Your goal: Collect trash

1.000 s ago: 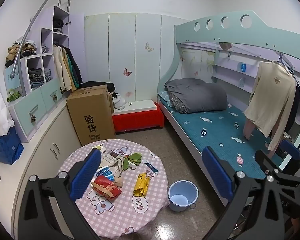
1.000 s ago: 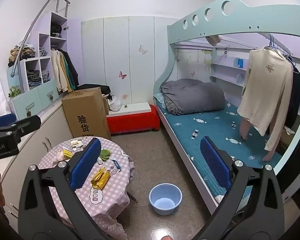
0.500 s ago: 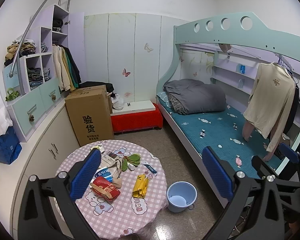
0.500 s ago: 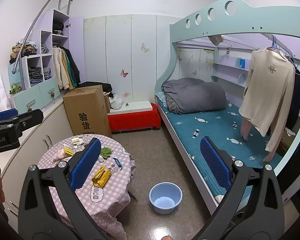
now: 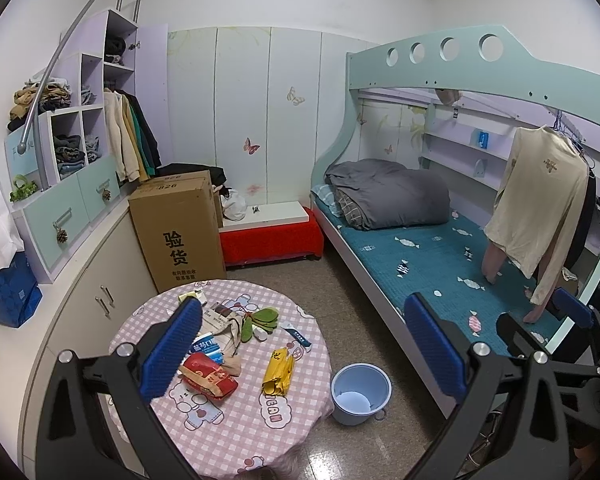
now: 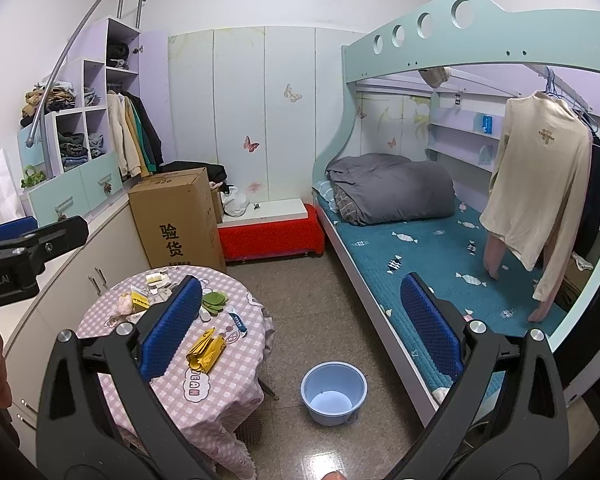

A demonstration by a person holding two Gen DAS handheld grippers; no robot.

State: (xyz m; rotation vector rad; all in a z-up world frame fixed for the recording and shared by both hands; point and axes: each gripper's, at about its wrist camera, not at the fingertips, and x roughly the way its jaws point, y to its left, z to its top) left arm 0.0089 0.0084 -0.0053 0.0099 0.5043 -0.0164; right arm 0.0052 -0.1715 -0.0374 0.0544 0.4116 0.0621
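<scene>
A round table with a pink checked cloth [image 5: 236, 432] [image 6: 180, 396] holds trash: a red snack bag [image 5: 208, 376], a yellow wrapper [image 5: 278, 370] [image 6: 206, 350], a blue-and-white packet [image 5: 206, 350], green peels [image 5: 262, 318] [image 6: 214, 302], a small tube [image 5: 300, 336] [image 6: 236, 320], and papers. A light blue bucket [image 5: 360, 394] [image 6: 334, 392] stands on the floor right of the table. My left gripper [image 5: 304, 348] is open and empty, high above the table. My right gripper [image 6: 300, 328] is open and empty, further right and back.
A cardboard box [image 5: 178, 228] stands behind the table, next to a red bench [image 5: 272, 240]. A bunk bed [image 5: 440, 264] with a grey duvet runs along the right; a beige shirt [image 5: 540, 204] hangs there. White cabinets and shelves [image 5: 80, 272] line the left wall.
Both views have drifted slightly: the table and bucket sit a little lower and nearer in frame. Nothing was taken or released.
</scene>
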